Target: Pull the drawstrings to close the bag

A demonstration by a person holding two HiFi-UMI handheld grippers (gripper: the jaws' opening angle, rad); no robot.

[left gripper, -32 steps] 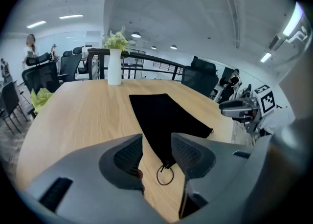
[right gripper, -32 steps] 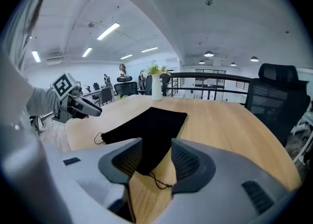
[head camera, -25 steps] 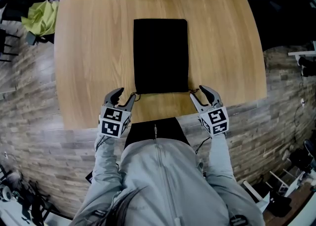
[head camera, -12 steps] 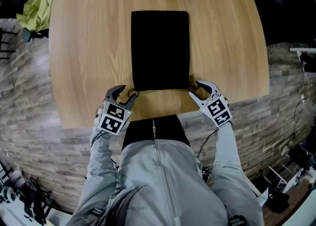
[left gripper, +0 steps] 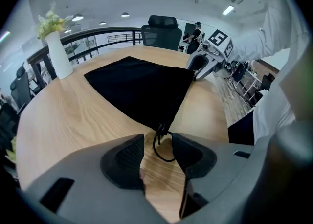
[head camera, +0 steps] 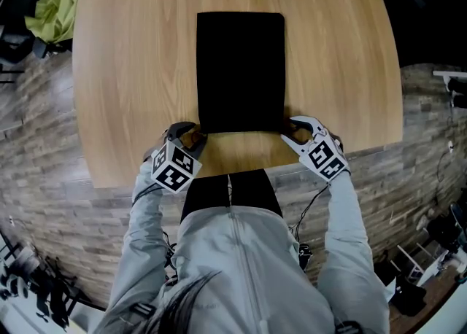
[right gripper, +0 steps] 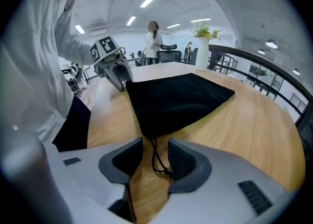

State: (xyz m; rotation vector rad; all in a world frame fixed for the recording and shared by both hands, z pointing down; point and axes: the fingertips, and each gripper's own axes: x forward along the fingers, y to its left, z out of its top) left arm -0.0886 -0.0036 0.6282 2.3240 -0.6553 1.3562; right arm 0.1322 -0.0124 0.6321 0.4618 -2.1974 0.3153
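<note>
Head view: black bag (head camera: 241, 70) lies flat mid-counter (head camera: 124, 92), mouth edge toward the person. Left gripper (head camera: 186, 136) and right gripper (head camera: 299, 130) sit at its two near corners. Risk: bag is light and unpinned, so an uneven pull L vs R would prob. drag or skew it instead of cinching.

Left gripper view: could close on nothing, since the left drawstring (left gripper: 164, 149) is thin, its loop flat on the wood. Fingers (left gripper: 124, 159) partly spread, loop between them, not pinched.

Right gripper view: same worry, and a weak grip might slide off the cord. Right drawstring (right gripper: 155, 154) runs between narrowly spread fingers, knot (right gripper: 167, 171) right by one finger; not clamped.
</note>
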